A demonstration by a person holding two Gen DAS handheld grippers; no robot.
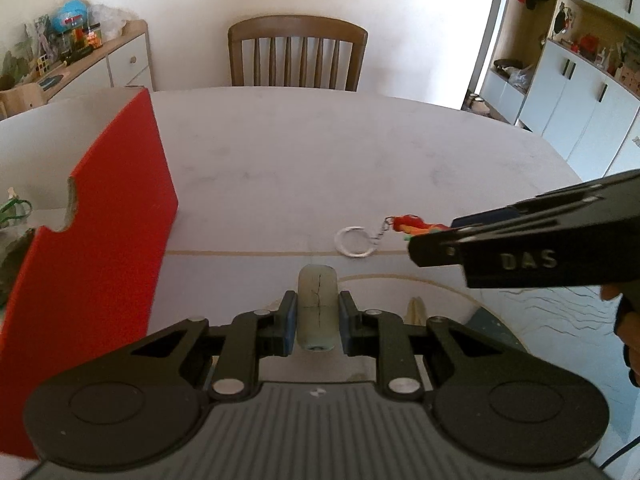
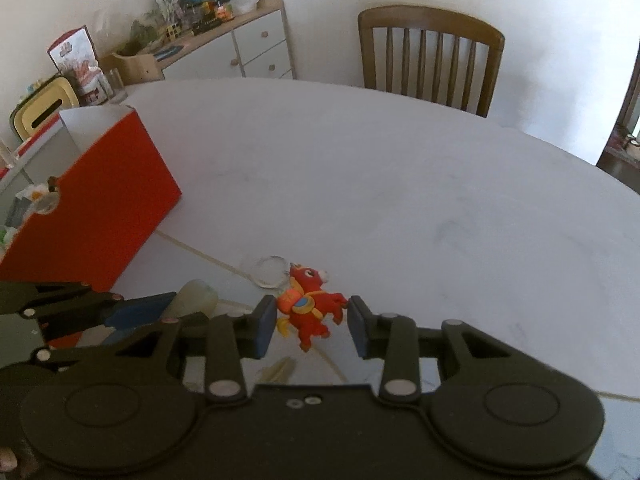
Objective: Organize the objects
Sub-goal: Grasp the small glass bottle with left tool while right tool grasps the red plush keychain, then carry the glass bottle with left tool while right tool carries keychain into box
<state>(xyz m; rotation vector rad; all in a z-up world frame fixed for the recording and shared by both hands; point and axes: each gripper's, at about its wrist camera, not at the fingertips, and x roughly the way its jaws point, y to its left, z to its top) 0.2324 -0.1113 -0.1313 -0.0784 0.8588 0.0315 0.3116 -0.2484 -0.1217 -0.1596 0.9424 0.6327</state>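
Right of the red box point(image 1: 100, 216), the left gripper point(image 1: 318, 316) brackets a pale roller point(image 1: 317, 304), pads not visibly clamped; the right gripper point(image 2: 313, 326) straddles the keychain point(image 2: 310, 312), unclenched. Likely the grasp step: next both must close, then lift boxward.

Matt white table point(image 1: 320, 152), shiny metal key ring point(image 1: 354, 242), wooden chair point(image 1: 298, 54).

Black left gripper point(image 1: 318, 312), blue jaws, silver screws, ribbed grey body, right gripper point(image 2: 313, 322) embossed "DAS"
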